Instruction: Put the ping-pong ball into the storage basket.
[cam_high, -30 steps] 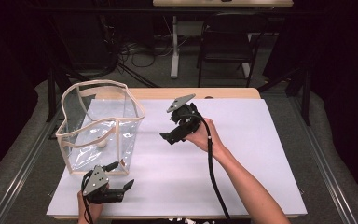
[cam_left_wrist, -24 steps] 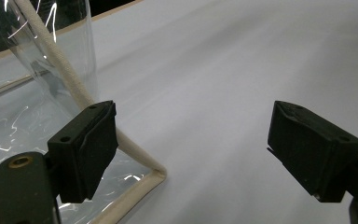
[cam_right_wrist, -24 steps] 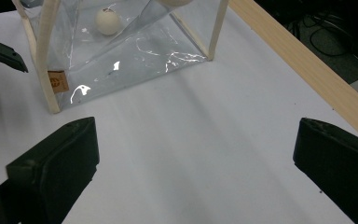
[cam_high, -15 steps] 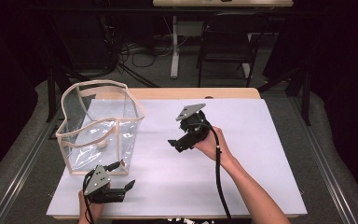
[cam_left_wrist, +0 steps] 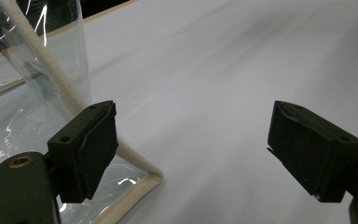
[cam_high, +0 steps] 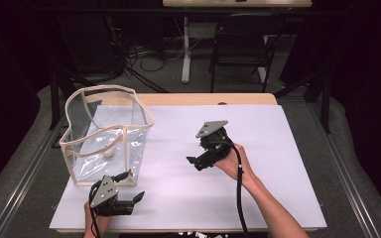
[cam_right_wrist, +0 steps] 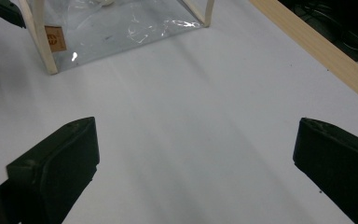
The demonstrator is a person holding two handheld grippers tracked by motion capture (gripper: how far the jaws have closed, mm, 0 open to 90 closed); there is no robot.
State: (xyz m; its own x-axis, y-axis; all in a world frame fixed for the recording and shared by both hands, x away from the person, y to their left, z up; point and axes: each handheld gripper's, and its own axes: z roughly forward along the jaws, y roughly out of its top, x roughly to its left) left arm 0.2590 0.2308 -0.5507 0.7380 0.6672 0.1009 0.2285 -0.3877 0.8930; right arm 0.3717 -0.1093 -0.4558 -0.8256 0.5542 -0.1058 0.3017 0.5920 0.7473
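In the high view, a small pale round thing (cam_high: 109, 152) inside the clear plastic bag with cream piping (cam_high: 106, 134) is too small to identify. The person's left hand (cam_high: 93, 220) is cut off by the bottom edge. In the right gripper view, the bag's small brown label (cam_right_wrist: 55, 38) carries print too blurred to read (the bag's top runs off the frame). In the left gripper view, the white bench (cam_left_wrist: 242, 70) blurs toward the far edge.

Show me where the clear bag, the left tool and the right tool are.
clear bag (cam_high: 110, 105), high view, cream rim at the top.
left tool (cam_high: 135, 200), high view, between its open tips.
right tool (cam_high: 194, 162), high view, between its open tips.
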